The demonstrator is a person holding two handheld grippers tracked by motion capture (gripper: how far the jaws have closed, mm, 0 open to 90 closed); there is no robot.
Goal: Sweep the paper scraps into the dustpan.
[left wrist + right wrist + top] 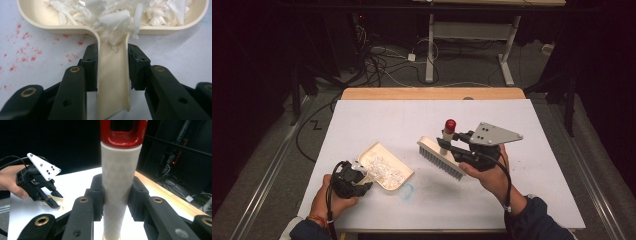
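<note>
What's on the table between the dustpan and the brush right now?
Nothing solid. In the high view, the stretch between the dustpan and the raised brush is bare white table, with only a faint bluish mark near the dustpan's front.

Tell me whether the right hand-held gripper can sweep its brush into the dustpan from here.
Probably yes: the brush is lifted beside the dustpan, with bare table between them.

dark room, cables [382, 65] on grey floor [277, 165] (white table legs [430, 50] behind)
</note>
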